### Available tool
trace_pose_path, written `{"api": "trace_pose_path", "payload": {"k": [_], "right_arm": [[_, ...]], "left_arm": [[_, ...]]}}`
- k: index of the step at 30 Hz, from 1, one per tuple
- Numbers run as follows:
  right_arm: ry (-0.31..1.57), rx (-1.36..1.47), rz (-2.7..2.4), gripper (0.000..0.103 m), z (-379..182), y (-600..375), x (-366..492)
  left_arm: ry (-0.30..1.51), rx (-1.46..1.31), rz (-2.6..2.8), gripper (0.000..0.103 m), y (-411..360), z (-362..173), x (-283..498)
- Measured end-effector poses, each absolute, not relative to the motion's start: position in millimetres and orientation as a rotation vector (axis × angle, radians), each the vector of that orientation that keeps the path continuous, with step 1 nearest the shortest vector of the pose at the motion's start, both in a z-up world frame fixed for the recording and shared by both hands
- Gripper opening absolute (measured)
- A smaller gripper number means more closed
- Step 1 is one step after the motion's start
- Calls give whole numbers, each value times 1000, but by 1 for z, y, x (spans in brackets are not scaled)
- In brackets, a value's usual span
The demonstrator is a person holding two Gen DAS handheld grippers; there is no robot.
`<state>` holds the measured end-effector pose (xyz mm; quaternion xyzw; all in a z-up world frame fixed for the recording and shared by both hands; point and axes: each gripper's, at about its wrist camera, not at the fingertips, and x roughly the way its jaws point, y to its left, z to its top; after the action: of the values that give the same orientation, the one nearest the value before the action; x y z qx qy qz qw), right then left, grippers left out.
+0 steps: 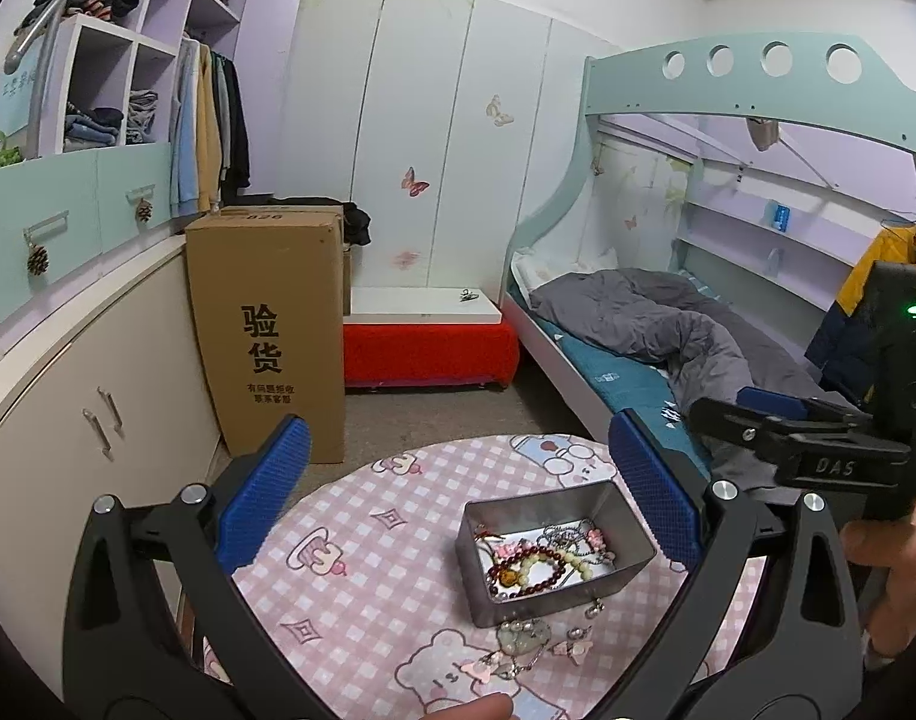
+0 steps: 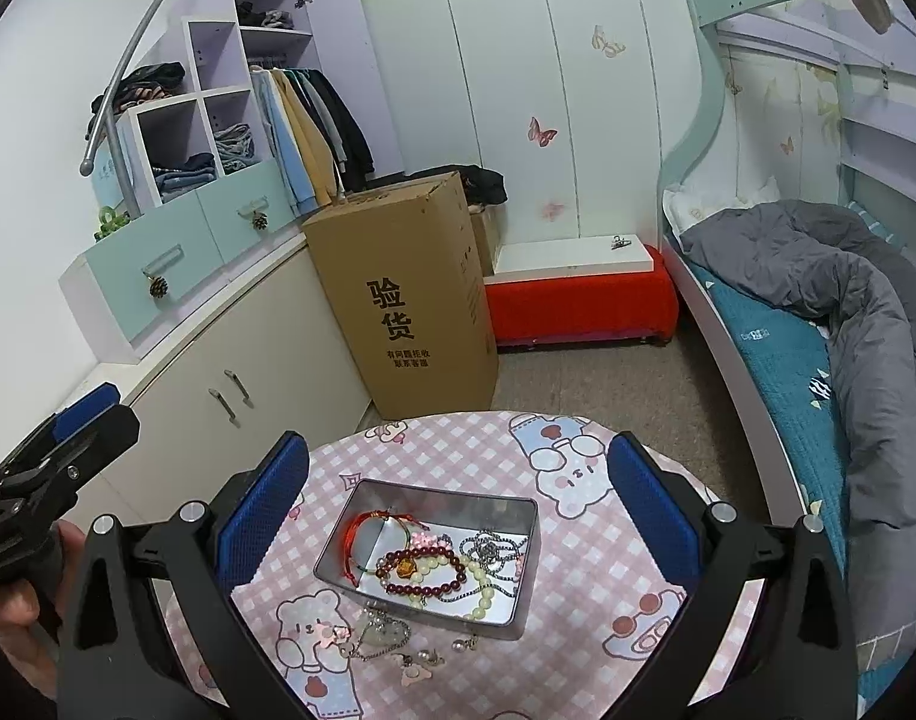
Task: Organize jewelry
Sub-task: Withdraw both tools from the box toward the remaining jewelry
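Observation:
A shiny metal tin (image 1: 623,519) (image 2: 521,546) stands on a round table with a pink checked bear cloth (image 1: 386,546) (image 2: 584,576). In it lie a dark red bead bracelet (image 1: 533,567) (image 2: 425,567), pale beads, silver chains and a red cord bracelet (image 2: 365,525). Loose pieces lie on the cloth in front of the tin: a pale pendant on a chain (image 1: 521,639) (image 2: 386,630) and small earrings (image 2: 428,657). My left gripper (image 1: 458,504) is open and empty above the table. My right gripper (image 2: 458,504) is open and empty above the tin.
A tall cardboard box (image 1: 272,324) (image 2: 410,294) stands on the floor behind the table. Low cream cabinets (image 2: 236,360) run along the left. A red bench (image 2: 578,300) and a bunk bed with a grey duvet (image 2: 818,276) lie to the right.

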<state>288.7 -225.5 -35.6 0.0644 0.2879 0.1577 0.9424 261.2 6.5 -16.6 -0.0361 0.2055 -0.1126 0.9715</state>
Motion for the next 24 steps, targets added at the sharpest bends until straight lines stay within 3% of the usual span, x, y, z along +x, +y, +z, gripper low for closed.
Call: {"api": "trace_pose_path", "payload": {"k": [12, 24], "right_arm": [[537, 143, 292, 96, -39, -241, 247], [686, 128, 323, 96, -103, -237, 218]], "left_arm": [[400, -39, -188, 97, 17, -28, 231], [548, 41, -214, 97, 14, -104, 213]]}}
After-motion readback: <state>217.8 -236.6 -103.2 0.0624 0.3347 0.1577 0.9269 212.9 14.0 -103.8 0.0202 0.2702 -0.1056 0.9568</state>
